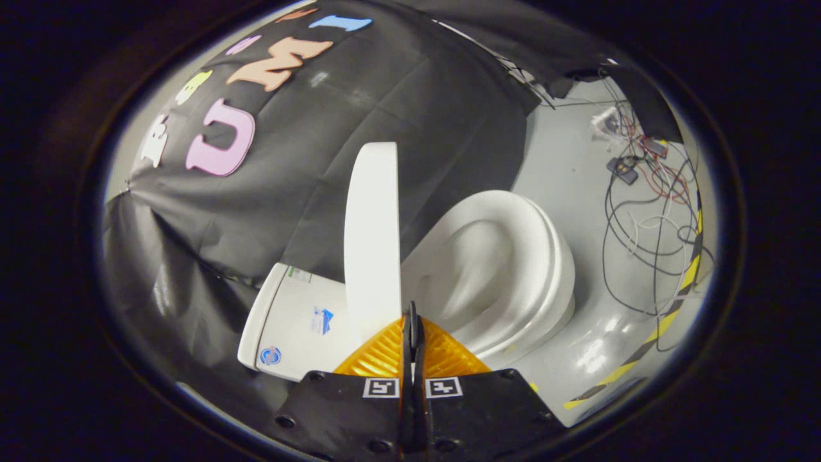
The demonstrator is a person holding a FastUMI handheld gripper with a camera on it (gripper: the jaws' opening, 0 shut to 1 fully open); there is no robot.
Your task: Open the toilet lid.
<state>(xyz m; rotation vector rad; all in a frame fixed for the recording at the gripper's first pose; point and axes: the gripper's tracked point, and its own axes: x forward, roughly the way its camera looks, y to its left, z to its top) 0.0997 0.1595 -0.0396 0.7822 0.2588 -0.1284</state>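
Observation:
The white toilet lid (373, 244) is raised and stands roughly at a right angle to the seat, leaning toward the tank (292, 321). The white seat and bowl (507, 269) lie uncovered to the other side of the lid. My gripper (411, 314) is shut, its fingers pressed together with nothing between them. The fingertips sit right at the lid's near edge, on the bowl side; whether they touch it I cannot tell.
Black cloth walls stand behind the tank and lid. Beyond the bowl, loose cables (641, 218) and small electronic boxes (623, 170) lie on the grey floor. A yellow-and-black tape strip (673, 308) runs along the floor past them.

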